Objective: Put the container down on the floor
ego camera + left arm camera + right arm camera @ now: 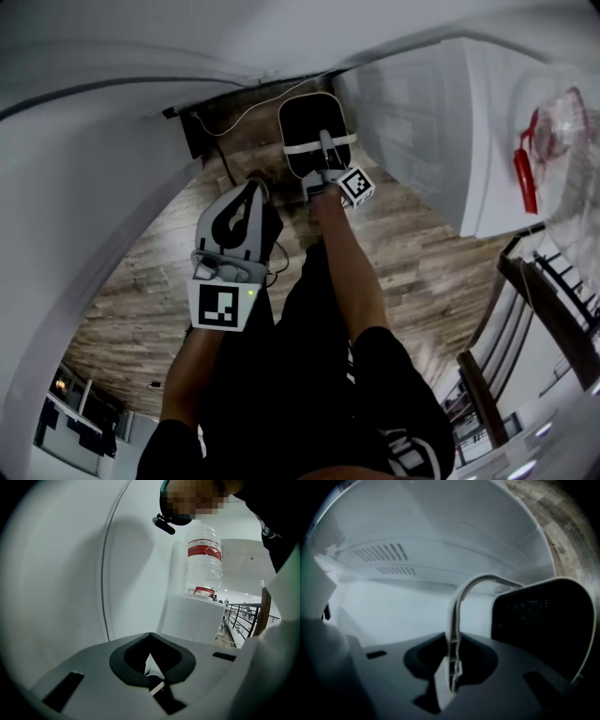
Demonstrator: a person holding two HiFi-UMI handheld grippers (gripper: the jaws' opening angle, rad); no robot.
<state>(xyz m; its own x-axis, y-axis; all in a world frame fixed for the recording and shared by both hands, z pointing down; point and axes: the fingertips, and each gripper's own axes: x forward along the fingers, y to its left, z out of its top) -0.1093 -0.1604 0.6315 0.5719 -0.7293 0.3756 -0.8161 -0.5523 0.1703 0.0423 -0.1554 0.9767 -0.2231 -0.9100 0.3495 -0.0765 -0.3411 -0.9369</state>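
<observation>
Right claw pinches only the container's thin handle, left claw shut/empty, so it could swing n tip b4 the floor imo.

the head camera looks steeply down past the person's arms onto the wood floor, with the left gripper and right gripper both far below it. the left gripper camera sits just behind its jaws and faces upward along them to a water bottle far ahead; the head view catches that bottle at its right edge. the right gripper camera looks along its jaws, very close to the container just right of them, which the head view also shows.
</observation>
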